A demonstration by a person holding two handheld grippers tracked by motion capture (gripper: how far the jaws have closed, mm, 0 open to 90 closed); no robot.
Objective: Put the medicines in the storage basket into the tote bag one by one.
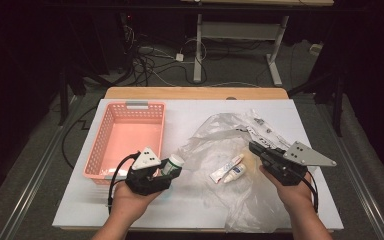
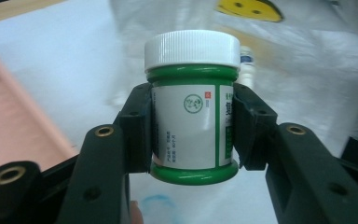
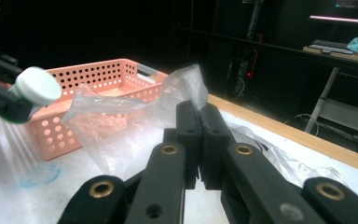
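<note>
While the green jar [image 2: 192,105] is clamped in the left gripper [image 1: 171,166] beside the pink basket [image 1: 103,142], the plastic bag [image 3: 121,121] is pinched by the shut right gripper [image 3: 199,140]; a carry over the basket rim is called for next.

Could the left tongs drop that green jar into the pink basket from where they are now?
Probably yes. The left tongs grip the green jar right beside the pink basket, whose top is open and which looks empty, so nothing seems to block the way.
</note>
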